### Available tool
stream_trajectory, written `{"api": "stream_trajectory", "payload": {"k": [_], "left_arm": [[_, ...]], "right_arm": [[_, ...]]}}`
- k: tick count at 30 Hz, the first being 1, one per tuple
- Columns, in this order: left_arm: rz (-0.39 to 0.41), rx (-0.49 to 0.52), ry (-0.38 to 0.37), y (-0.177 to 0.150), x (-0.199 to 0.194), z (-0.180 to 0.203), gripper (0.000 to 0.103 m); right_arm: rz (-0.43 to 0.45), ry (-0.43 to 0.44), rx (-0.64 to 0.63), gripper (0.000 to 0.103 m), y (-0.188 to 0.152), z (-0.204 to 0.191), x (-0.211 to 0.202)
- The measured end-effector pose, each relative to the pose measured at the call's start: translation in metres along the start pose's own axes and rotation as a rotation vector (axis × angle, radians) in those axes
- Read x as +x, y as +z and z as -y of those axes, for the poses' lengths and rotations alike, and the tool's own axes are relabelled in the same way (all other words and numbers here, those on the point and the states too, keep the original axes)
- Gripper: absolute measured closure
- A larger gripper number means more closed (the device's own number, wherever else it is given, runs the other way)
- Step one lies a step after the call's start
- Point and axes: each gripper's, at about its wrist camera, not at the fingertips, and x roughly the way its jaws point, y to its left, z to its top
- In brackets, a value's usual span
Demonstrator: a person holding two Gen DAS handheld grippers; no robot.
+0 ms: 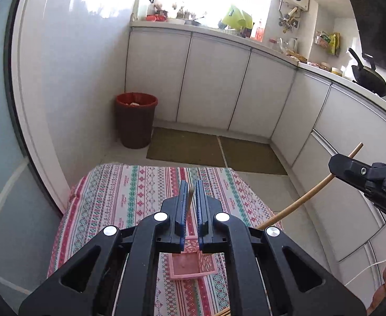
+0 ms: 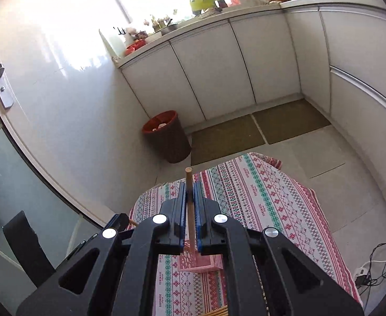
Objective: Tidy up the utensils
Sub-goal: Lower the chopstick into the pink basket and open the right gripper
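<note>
Two tools over the patterned tabletop (image 2: pixel 258 197), pink tray (image 1: pixel 190 266) below them: left tool (image 1: pixel 190 197) pinching one chopstick (image 1: pixel 191 196) upright between its pads, right tool (image 2: pixel 190 197) clamped on another chopstick (image 2: pixel 189 184), both held clear of tray.
</note>
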Motion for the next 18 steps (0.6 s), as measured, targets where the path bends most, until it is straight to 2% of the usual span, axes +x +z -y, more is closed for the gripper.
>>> {"api": "stream_trajectory", "payload": {"k": [3, 5, 7, 12, 14, 15, 16, 17, 18], "left_arm": [[0.022, -0.039, -0.001, -0.007, -0.005, -0.011, 0.077], [0.045, -0.067, 0.0, -0.007, -0.015, -0.02, 0.075], [0.063, -0.093, 0.005, -0.006, -0.024, -0.028, 0.067], [0.091, -0.133, 0.023, -0.011, -0.041, -0.044, 0.065], [0.086, -0.136, 0.034, -0.013, -0.043, -0.048, 0.064], [0.079, -0.136, 0.038, -0.014, -0.042, -0.049, 0.062], [0.072, -0.136, 0.041, -0.016, -0.042, -0.051, 0.061], [0.066, -0.136, 0.045, -0.017, -0.041, -0.052, 0.06], [0.061, -0.136, 0.046, -0.018, -0.041, -0.052, 0.058]], "right_arm": [[-0.026, -0.014, -0.013, 0.097, -0.004, -0.001, 0.018], [-0.039, -0.026, -0.022, 0.097, -0.009, -0.001, 0.028], [-0.043, -0.041, -0.038, 0.097, -0.012, -0.004, 0.036], [-0.052, -0.069, -0.07, 0.097, -0.022, -0.01, 0.059], [-0.071, -0.054, -0.061, 0.091, -0.026, -0.01, 0.071], [-0.076, -0.055, -0.053, 0.083, -0.028, -0.009, 0.075], [-0.078, -0.062, -0.045, 0.06, -0.031, -0.008, 0.077], [-0.077, -0.065, -0.039, 0.05, -0.031, -0.008, 0.078], [-0.071, -0.07, -0.037, 0.05, -0.033, -0.007, 0.077]]}}
